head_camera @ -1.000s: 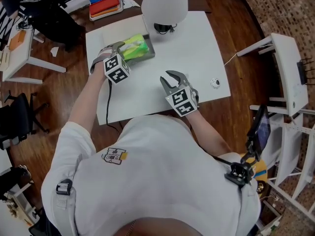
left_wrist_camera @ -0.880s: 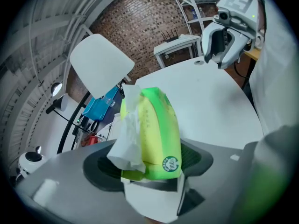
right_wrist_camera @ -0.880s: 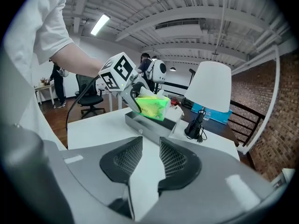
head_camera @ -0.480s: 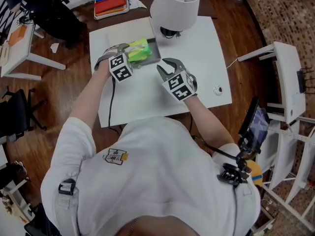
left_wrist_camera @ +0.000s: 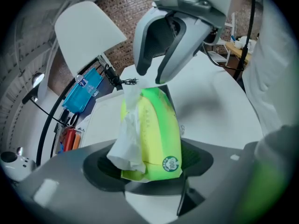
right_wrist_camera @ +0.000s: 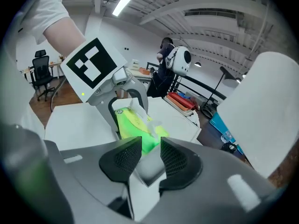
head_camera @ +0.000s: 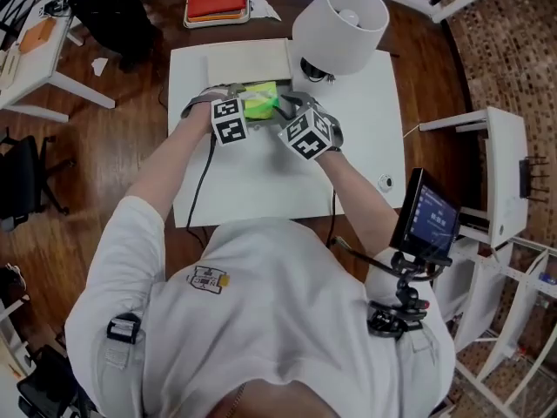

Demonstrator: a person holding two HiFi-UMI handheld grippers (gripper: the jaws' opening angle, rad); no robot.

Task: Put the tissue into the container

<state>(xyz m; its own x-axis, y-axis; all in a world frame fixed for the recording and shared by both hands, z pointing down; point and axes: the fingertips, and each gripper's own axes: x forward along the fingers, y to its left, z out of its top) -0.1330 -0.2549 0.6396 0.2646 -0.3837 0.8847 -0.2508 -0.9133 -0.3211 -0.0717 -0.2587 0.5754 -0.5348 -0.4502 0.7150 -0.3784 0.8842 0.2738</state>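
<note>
**Left jaws on the pack, right jaws not yet on the tissue**

Your left gripper [left_wrist_camera: 148, 171] has its jaws spread wide with the green tissue pack [left_wrist_camera: 159, 134] between the pads, seemingly bearing on its sides. Your right gripper [right_wrist_camera: 150, 160] has its jaws only narrowly apart; they have just eased a little wider and pinch nothing. The white tissue [left_wrist_camera: 128, 134] spills from the pack's top, with the right tips just at its far end, over the far middle of the white surface [head_camera: 261, 181]. Close too low and you would likely nip the wrapper along with the sheet. Catch only a corner and it could tear. If the left hold is slack, the pull may drag the whole pack. The lamp [head_camera: 341, 26] stands just to the far right, so a wide pull could knock its shade. I cannot tell which container is meant.
</note>
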